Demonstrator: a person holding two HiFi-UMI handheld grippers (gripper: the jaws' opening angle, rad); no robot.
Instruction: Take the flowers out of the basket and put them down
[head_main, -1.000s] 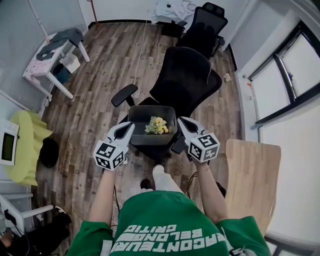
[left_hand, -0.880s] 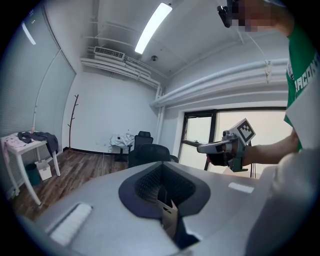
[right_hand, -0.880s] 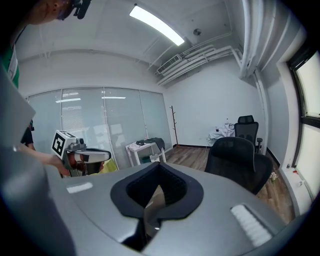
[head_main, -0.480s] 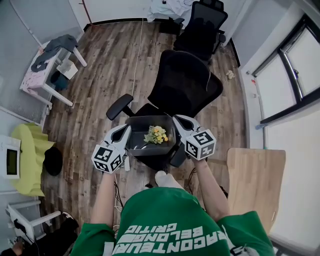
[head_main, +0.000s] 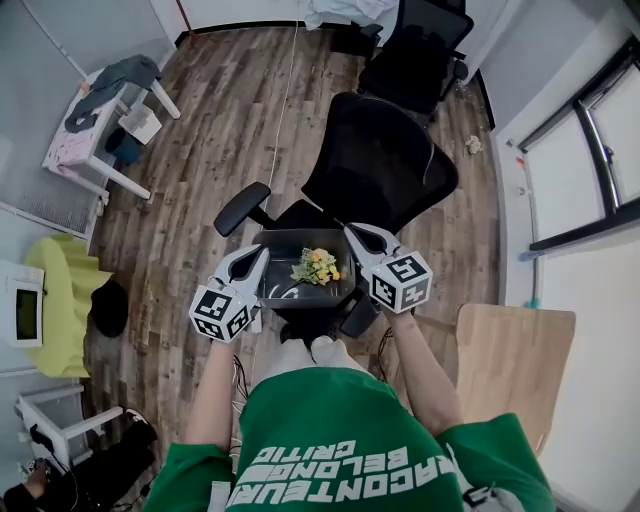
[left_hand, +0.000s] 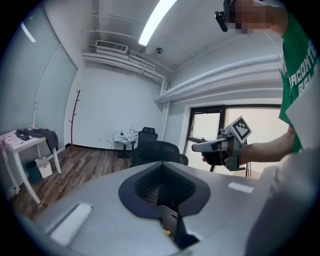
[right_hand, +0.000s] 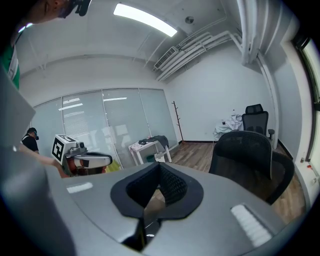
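Note:
A dark grey basket (head_main: 277, 288) hangs in front of the person, over the seat of a black office chair (head_main: 385, 165). A small bunch of yellow and white flowers (head_main: 316, 266) lies inside it. My left gripper (head_main: 260, 256) is shut on the basket's left rim. My right gripper (head_main: 352, 234) is shut on its far right corner. In the left gripper view the jaws (left_hand: 161, 176) meet on a thin dark edge of the basket (left_hand: 178, 233), and the right gripper (left_hand: 220, 146) shows across from them. In the right gripper view the jaws (right_hand: 159, 186) are likewise closed on the rim, with the left gripper (right_hand: 82, 160) opposite.
A second black chair (head_main: 420, 50) stands at the far wall. A white table with clothes (head_main: 105, 100) is at the far left, and a yellow-green seat (head_main: 55, 300) at the left. A wooden tabletop (head_main: 510, 370) lies to the right, below the windows. The floor is wood planks.
Both grippers keep their hold on the basket. The basket and grippers have drifted slightly nearer the person, and the head camera has shifted.

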